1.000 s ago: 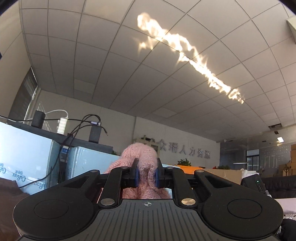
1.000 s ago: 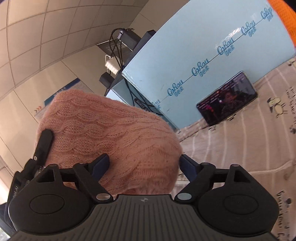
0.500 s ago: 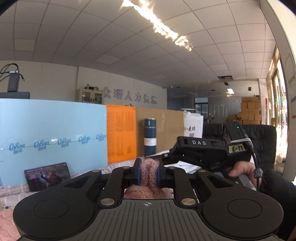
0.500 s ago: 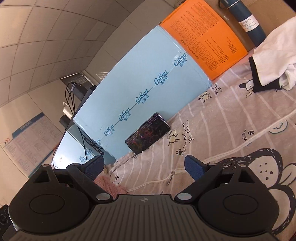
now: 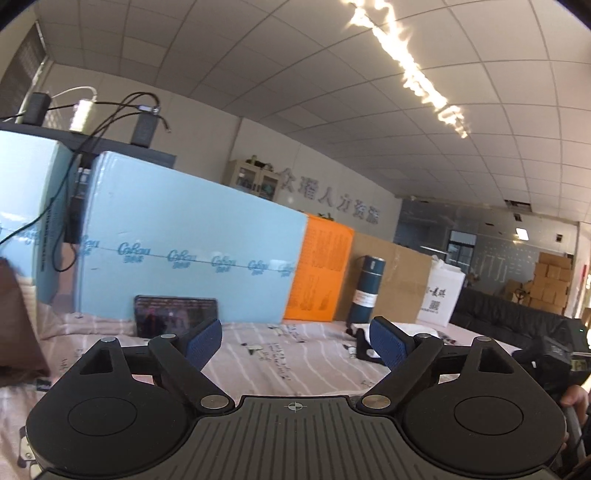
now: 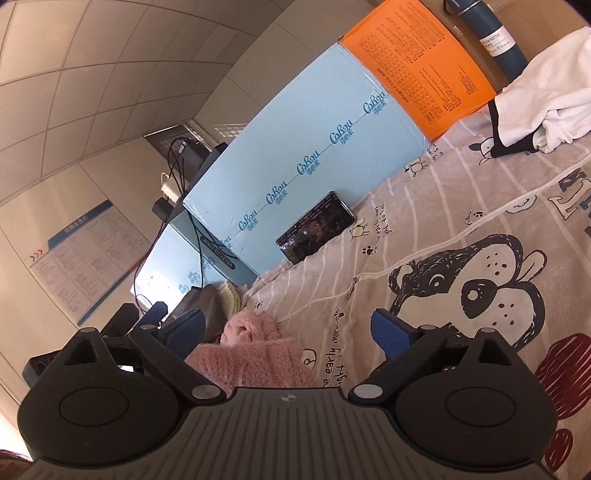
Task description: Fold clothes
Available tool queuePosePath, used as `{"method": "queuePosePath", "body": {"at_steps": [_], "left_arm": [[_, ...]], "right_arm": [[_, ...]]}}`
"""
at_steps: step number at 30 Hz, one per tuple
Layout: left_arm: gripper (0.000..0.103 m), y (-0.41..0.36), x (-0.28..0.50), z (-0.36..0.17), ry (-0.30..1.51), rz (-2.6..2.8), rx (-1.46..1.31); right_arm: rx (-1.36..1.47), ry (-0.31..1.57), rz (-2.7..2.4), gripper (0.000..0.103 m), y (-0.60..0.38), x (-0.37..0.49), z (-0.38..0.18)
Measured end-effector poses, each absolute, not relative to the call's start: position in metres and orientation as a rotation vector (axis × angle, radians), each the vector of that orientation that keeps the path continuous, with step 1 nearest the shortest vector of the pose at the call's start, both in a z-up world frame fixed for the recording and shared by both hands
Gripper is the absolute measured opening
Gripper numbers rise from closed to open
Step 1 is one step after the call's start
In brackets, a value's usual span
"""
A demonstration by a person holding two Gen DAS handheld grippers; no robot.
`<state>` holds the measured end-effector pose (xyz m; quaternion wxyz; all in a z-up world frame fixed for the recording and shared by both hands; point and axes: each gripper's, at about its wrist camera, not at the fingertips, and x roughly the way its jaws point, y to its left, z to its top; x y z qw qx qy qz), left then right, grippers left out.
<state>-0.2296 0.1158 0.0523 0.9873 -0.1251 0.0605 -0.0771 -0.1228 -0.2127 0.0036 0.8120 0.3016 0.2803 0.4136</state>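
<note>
A pink knit sweater (image 6: 255, 356) lies bunched on the cartoon-print bed sheet (image 6: 424, 206). It sits low in the right wrist view, close to the left finger. My right gripper (image 6: 290, 334) hovers over it with jaws wide and still opening, pads clear of the knit. My left gripper (image 5: 295, 343) is opening too, with only bare sheet (image 5: 295, 354) between its blue pads (image 5: 203, 341). The sweater is not in the left wrist view. A white garment with black trim (image 6: 546, 107) lies at the far right of the sheet.
A phone (image 6: 316, 227) leans on a light blue foam board (image 6: 314, 147), beside an orange board (image 6: 417, 62) and a dark blue bottle (image 6: 495, 33). Brown and cream clothes (image 6: 212, 301) lie past the sweater. A white bag (image 5: 441, 299) stands far right; a hand (image 5: 576, 400) shows at the edge.
The left gripper was shut on the pink knit and now stands wide with nothing in it. The sweater has dropped onto the sheet. The right gripper swung away from it, jaws slightly wider.
</note>
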Motion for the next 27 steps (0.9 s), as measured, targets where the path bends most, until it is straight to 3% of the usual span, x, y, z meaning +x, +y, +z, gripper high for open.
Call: {"method": "queuePosePath", "body": {"at_steps": [7, 16, 19, 21, 24, 27], "left_arm": [[0.095, 0.152, -0.216, 0.039, 0.273, 0.005, -0.302], [0.097, 0.153, -0.173, 0.024, 0.416, 0.03, -0.128], [0.097, 0.152, -0.149, 0.014, 0.534, -0.064, -0.08], [0.097, 0.153, -0.136, 0.002, 0.631, -0.116, -0.078], [0.097, 0.153, -0.129, -0.009, 0.665, -0.138, -0.091], [0.096, 0.15, -0.131, -0.015, 0.647, -0.144, -0.082]], "right_arm": [[0.7, 0.833, 1.095, 0.1, -0.211, -0.129, 0.019], [0.661, 0.939, 1.14, 0.1, -0.16, -0.139, 0.045], [0.631, 1.063, 1.05, 0.093, -0.133, -0.128, 0.034], [0.582, 1.138, 0.994, 0.063, -0.12, -0.125, 0.018], [0.544, 1.197, 0.937, 0.036, -0.11, -0.123, -0.008], [0.593, 1.202, 0.896, 0.02, -0.112, -0.119, -0.028]]}}
